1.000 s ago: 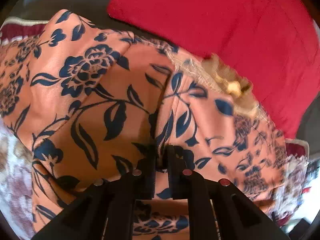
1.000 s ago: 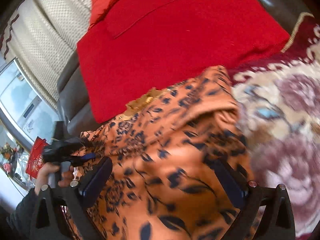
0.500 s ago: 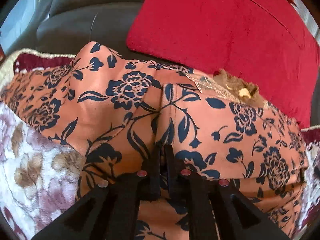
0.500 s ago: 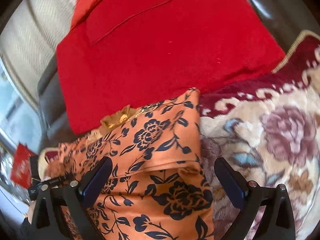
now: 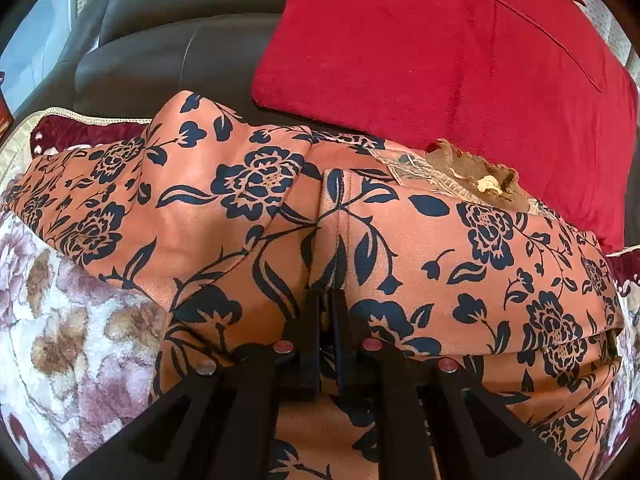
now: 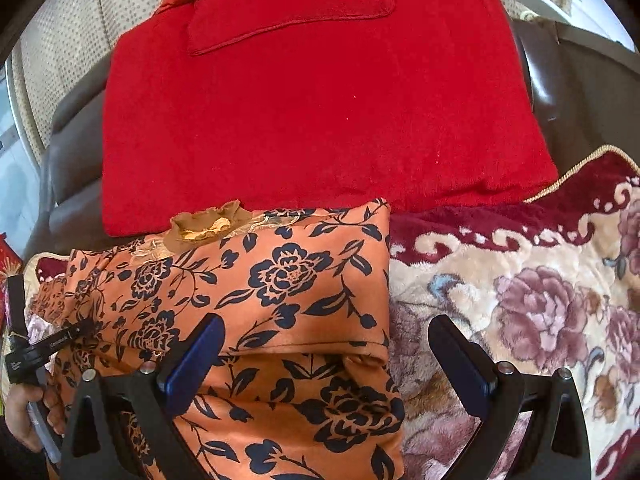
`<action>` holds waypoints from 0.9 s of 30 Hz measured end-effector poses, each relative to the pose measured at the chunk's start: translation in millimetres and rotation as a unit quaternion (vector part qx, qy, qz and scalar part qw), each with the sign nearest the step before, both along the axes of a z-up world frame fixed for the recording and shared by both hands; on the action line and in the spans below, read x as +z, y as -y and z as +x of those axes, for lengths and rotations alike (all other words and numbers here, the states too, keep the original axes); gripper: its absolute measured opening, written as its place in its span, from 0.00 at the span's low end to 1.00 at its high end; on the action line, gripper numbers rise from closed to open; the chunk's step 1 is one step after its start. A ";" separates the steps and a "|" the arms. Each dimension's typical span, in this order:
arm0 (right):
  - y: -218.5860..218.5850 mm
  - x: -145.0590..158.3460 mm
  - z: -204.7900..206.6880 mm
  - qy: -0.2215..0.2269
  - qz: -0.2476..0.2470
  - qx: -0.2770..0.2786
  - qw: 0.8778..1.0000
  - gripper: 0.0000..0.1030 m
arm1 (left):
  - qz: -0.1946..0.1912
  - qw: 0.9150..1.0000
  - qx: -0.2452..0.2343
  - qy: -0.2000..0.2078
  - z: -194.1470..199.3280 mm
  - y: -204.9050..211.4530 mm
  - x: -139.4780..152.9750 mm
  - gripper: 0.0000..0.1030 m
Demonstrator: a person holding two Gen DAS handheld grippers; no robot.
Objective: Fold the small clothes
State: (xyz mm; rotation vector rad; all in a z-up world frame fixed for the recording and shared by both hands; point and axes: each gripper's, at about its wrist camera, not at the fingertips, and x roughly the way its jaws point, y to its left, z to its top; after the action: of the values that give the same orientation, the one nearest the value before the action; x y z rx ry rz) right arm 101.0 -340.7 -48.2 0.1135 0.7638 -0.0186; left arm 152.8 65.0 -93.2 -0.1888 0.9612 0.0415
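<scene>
An orange garment (image 5: 248,208) with a dark blue flower print lies folded on a floral blanket. It also shows in the right wrist view (image 6: 296,280), its top layer folded over towards me. A tan embroidered neck trim (image 5: 476,172) sits at its far edge. My left gripper (image 5: 327,304) is shut on a pinch of the orange garment near its middle. My right gripper (image 6: 324,344) is open and empty, just above the garment's right edge. The left gripper also shows at the far left of the right wrist view (image 6: 76,334).
A red cushion (image 6: 320,112) leans on the dark leather sofa back (image 5: 168,44) right behind the garment. The plush floral blanket (image 6: 540,300) with a maroon border covers the seat to the right and left (image 5: 52,320).
The garment has been laid down and flattened on the blanket. My right gripper has pulled back and to the right, open. My left gripper still pinches the cloth.
</scene>
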 end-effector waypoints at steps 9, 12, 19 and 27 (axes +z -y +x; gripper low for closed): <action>-20.8 16.7 22.2 0.026 0.041 0.043 0.998 1.00 | -0.001 1.000 -0.002 0.014 -2.8 0.1 0.4 0.08; -12.0 -24.1 57.0 -0.063 0.143 0.060 0.986 1.00 | -0.002 1.000 -0.003 0.020 -3.7 1.2 0.0 0.08; 16.6 -16.6 53.3 -0.051 0.230 0.026 0.972 0.99 | -0.028 0.999 -0.002 0.030 -4.8 -3.8 0.0 0.08; 41.4 -43.9 71.6 -0.074 0.220 -0.027 0.972 1.00 | -0.112 0.993 -0.023 0.000 -10.2 -21.0 21.8 0.59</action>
State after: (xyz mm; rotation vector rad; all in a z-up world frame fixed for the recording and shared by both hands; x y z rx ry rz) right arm 172.7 -382.1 -92.1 0.5608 0.9042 0.0926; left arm 142.6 86.0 -71.4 -0.3733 0.9699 -0.1094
